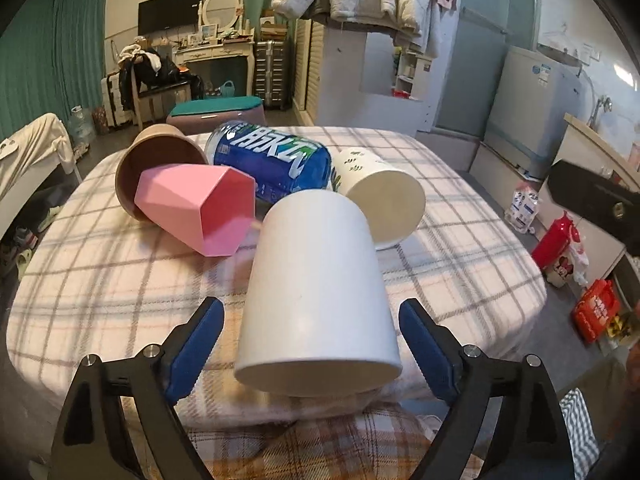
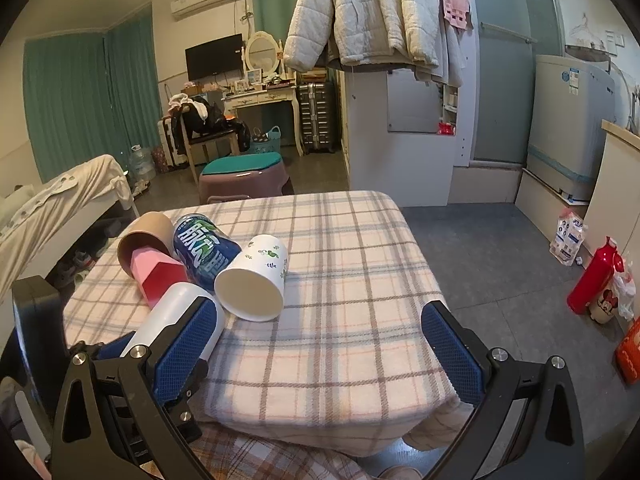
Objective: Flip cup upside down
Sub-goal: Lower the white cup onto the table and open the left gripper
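Note:
A plain white cup lies on its side on the plaid tablecloth, its wide end toward me. My left gripper is open, its blue fingers on either side of the cup with gaps on both sides. In the right wrist view the same cup lies at the table's left, partly hidden behind my finger. My right gripper is open and empty over the table's near edge.
Behind the white cup lie a pink faceted cup, a brown paper cup, a blue can and a white cup with leaf print, all on their sides. The right gripper's body shows at right. A red bottle stands on the floor.

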